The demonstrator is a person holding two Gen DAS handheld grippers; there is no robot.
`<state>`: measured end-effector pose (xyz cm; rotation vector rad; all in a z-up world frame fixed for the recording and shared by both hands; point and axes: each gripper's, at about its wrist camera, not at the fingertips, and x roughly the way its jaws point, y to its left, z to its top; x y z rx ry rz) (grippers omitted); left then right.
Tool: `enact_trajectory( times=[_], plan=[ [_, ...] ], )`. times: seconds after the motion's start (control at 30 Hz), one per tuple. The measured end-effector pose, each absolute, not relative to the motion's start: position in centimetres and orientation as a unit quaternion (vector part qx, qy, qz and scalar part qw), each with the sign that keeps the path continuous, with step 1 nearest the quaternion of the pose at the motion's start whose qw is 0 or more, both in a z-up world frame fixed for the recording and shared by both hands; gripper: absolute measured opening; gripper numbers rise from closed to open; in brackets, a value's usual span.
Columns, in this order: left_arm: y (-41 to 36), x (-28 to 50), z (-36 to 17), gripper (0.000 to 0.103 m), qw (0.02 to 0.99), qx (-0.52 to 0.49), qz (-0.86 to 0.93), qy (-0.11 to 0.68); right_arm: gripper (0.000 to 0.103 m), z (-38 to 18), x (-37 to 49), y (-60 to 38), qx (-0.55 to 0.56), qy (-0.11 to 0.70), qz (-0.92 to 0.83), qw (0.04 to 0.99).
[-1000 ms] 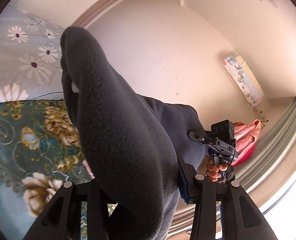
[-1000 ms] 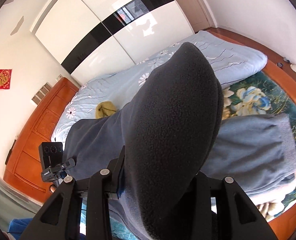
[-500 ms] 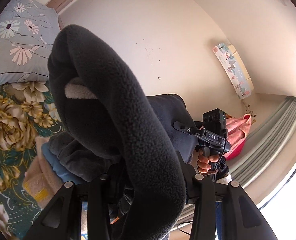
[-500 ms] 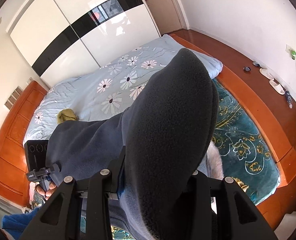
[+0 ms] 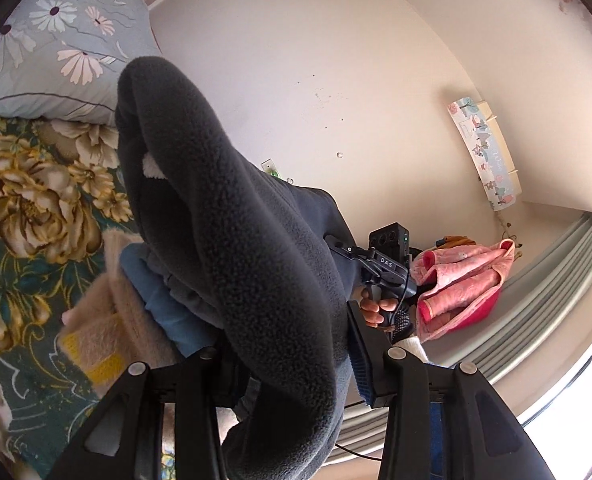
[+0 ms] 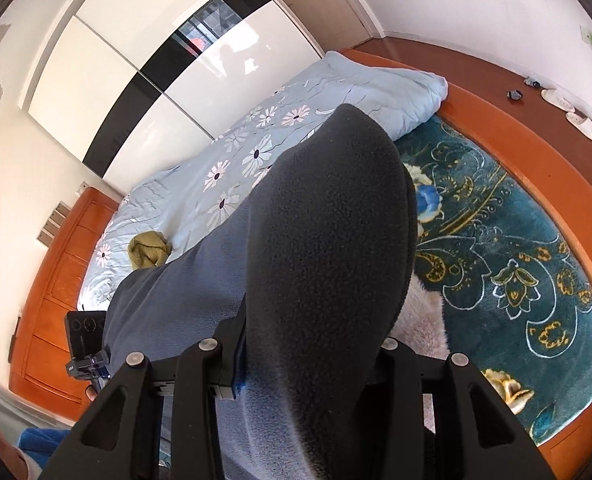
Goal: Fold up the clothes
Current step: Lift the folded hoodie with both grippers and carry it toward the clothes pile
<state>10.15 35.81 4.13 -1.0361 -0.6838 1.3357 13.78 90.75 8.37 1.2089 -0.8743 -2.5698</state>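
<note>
A dark grey fleece garment (image 5: 231, 216) hangs stretched between my two grippers. My left gripper (image 5: 287, 344) is shut on one thick fold of it, which bulges up over the fingers. My right gripper (image 6: 312, 340) is shut on the other end of the garment (image 6: 328, 232), and its fingertips are buried in the fleece. In the left wrist view a hand (image 5: 376, 304) grips the right gripper's black body (image 5: 388, 264) behind the cloth. Under the garment lies a pile of clothes: a blue piece (image 5: 163, 304) on a beige fuzzy one (image 5: 107, 320).
The bed carries a teal floral blanket (image 6: 516, 248) and a light blue daisy quilt (image 6: 255, 148). An olive cloth (image 6: 149, 248) lies on the quilt. A pink garment (image 5: 464, 280) sits by the curtain. The orange wooden bed frame (image 6: 536, 144) and slippers (image 6: 568, 112) are at right.
Both grippers have come down with the garment still clamped. The clothes pile has come into the left wrist view, and the right wrist view has swung across the bed toward the teal blanket.
</note>
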Motion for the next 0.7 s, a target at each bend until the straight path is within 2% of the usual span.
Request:
enact_trajectory(
  times=[0.13, 0.27, 0.37, 0.57, 0.63, 0.7],
  plan=[
    [34.1, 10.9, 4.7, 0.042, 0.627, -0.436, 0.567, -0.309, 0.041, 8.1, 13.1, 91.0, 0.402, -0.302, -0.859, 0.09],
    [33.3, 11.8, 5.1, 0.042, 0.616, -0.427, 0.606, -0.267, 0.042, 7.8, 12.8, 91.1, 0.406, -0.298, -0.859, 0.092],
    [32.8, 11.6, 3.3, 0.042, 0.587, -0.449, 0.626, -0.251, 0.046, 6.3, 12.6, 91.2, 0.415, -0.307, -0.853, 0.081],
    [33.3, 12.4, 3.2, 0.042, 0.575, -0.463, 0.616, -0.275, 0.047, 5.2, 12.5, 91.4, 0.41, -0.319, -0.852, 0.071],
    [40.5, 15.8, 6.3, 0.038, 0.583, -0.458, 0.615, -0.269, 0.047, 5.3, 12.3, 91.4, 0.411, -0.317, -0.852, 0.067],
    [41.3, 15.9, 7.0, 0.038, 0.592, -0.459, 0.606, -0.267, 0.047, 5.7, 12.3, 91.5, 0.41, -0.317, -0.853, 0.067]
  ],
)
